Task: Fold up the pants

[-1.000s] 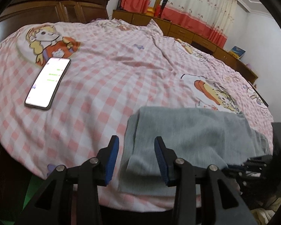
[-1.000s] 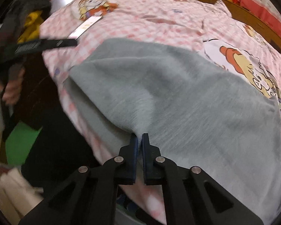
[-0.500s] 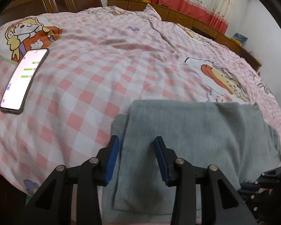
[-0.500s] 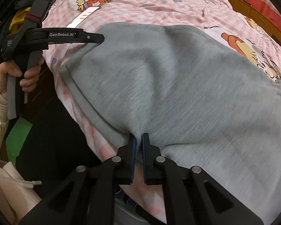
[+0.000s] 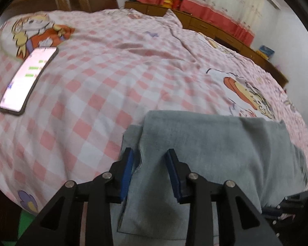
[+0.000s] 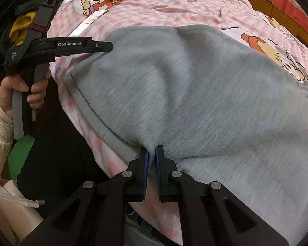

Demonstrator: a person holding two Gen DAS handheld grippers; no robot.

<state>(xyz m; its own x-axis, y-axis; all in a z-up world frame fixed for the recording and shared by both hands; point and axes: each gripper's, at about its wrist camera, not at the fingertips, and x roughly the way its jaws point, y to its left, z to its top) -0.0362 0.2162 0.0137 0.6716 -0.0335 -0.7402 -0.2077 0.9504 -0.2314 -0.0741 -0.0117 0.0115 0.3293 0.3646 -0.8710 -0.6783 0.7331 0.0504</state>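
Grey pants [image 5: 211,149] lie folded over near the front edge of a pink checked bed. In the right wrist view they [image 6: 195,86] fill the middle. My left gripper [image 5: 151,157] is open, its jaws either side of the folded top layer's left edge. It also shows in the right wrist view [image 6: 110,46], its tip at the pants' far left corner. My right gripper [image 6: 152,153] is shut on the near edge of the grey pants, the cloth pinched between its blue pads.
A lit phone [image 5: 28,80] lies on the bedsheet [image 5: 104,82] at the left. A wooden headboard [image 5: 71,0] and low cabinets with red curtains stand behind the bed. The bed's front edge drops to a dark floor [image 6: 57,160].
The left gripper has come forward over the pants' left edge, still open. The right gripper stays shut on the near edge and the cloth has bunched up a little.
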